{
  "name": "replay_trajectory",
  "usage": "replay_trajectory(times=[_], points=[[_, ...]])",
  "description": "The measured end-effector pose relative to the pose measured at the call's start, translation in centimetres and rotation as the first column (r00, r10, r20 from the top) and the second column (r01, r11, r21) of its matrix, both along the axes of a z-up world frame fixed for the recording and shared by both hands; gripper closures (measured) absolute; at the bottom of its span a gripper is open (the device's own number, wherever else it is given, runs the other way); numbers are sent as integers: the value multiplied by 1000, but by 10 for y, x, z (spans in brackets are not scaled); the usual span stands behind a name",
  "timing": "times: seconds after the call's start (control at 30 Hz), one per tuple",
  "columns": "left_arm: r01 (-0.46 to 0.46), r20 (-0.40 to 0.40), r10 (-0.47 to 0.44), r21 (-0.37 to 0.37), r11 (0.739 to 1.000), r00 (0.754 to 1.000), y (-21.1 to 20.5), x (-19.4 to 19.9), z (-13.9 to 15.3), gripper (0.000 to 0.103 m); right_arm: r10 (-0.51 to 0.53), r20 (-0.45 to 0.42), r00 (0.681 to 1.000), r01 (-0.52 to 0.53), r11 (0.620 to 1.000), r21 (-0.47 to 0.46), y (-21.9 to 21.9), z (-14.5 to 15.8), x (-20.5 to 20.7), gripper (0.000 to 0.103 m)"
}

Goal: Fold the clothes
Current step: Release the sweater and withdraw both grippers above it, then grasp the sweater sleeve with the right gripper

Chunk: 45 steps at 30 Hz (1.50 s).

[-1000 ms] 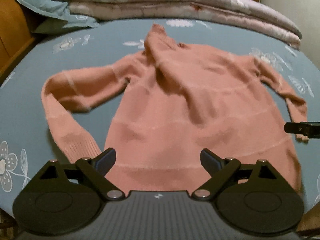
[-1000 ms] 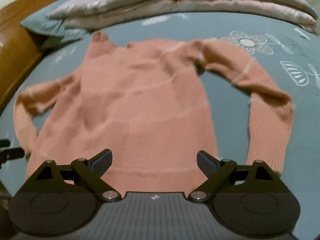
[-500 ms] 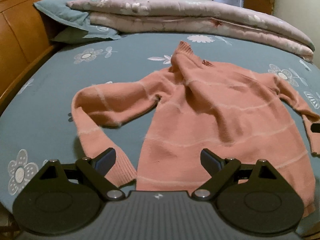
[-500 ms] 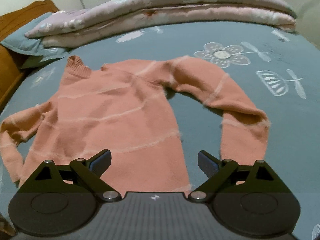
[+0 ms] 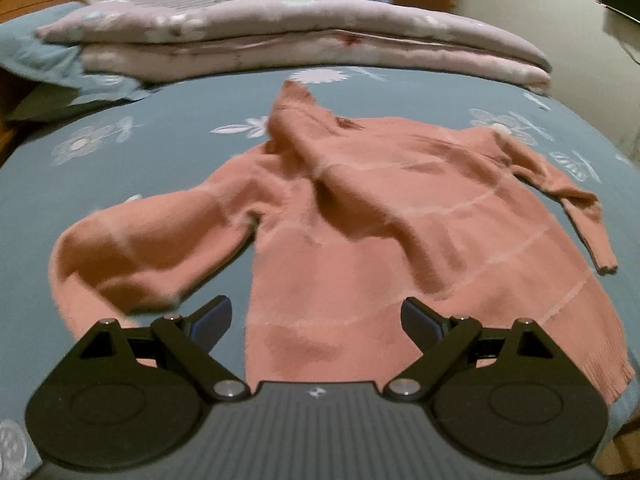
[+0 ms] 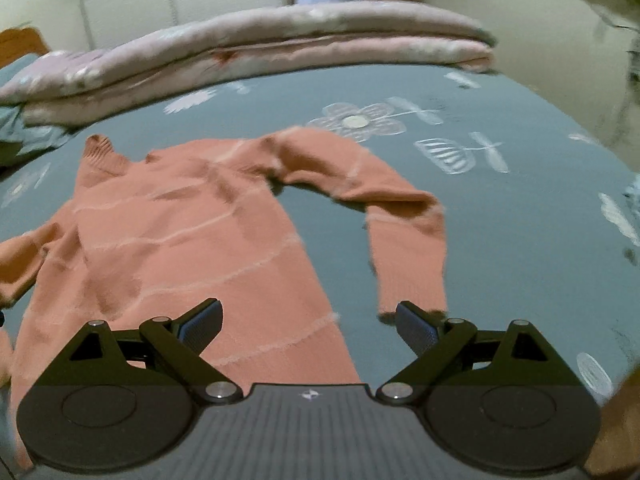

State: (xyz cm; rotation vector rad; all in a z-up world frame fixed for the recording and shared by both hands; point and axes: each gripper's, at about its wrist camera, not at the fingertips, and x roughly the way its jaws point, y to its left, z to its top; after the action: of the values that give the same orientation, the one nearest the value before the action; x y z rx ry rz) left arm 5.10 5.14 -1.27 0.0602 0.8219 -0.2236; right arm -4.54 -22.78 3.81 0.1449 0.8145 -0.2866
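On the blue flowered bedspread a salmon-pink sweater lies spread face up, collar toward the folded quilt at the far side, hem toward both cameras, with each sleeve bent at the elbow so its cuff points back toward the hem. Both tools hover just short of that hem with nothing held: the left gripper has its jaws spread wide over the body near the left sleeve, and the right gripper has its jaws equally wide, one tip over the body's right edge and the other just beside the right cuff. No fold looks begun yet, so the step in hand is probably the first sleeve fold. To do it well, I would pinch each sleeve close to the cuff, through the full thickness of knit, and carry it across the chest without dragging the body — the ridge of slack running down from the collar wants smoothing first, or it will be trapped in the fold. No brand, label or legible writing shows on the garment or bedding; each gripper body bears only a small pale emblem — not readable as text.
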Motion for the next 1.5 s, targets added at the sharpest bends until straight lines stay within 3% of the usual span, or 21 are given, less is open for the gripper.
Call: replay_trajectory(times=[0.3,0.4,0.5,0.67,0.83,0.97,1.23,1.3,1.37,1.43,1.5], points=[[165,28,-164,-32,986,986,-20,17,1,11,-91,23,996,93,987,-128,20,21,-30,7],[175,53,-173,-30,984,984,-23,11,1,11,-84,59,995,92,984,-151,20,27,-34,7],[128,57,-128,5,992,990,-27,-1,0,11,-55,107,993,69,989,-133,22,27,-44,4],[152,18,-152,-38,988,988,-30,-18,4,11,11,120,993,2,995,-104,22,24,-48,4],[88,73,-87,-19,996,994,-37,-19,21,11,104,153,983,-92,993,-80,10,21,-30,3],[-26,83,28,-16,1000,996,-37,-15,28,11,179,157,971,-177,984,-25,-4,19,13,3],[-228,50,227,3,974,973,-19,-10,25,11,360,244,901,-371,929,0,-24,26,88,4],[-280,19,280,8,960,960,-14,-3,19,12,360,252,898,-384,922,51,-40,17,109,4],[-314,-3,314,4,950,950,-13,3,14,12,329,244,912,-378,905,196,-62,1,137,8],[-317,-14,317,-7,948,948,-17,4,12,12,292,225,929,-361,846,391,-86,-23,164,14],[-305,-12,305,-14,952,952,-23,2,12,11,273,198,941,-337,784,522,-99,-48,189,15]])
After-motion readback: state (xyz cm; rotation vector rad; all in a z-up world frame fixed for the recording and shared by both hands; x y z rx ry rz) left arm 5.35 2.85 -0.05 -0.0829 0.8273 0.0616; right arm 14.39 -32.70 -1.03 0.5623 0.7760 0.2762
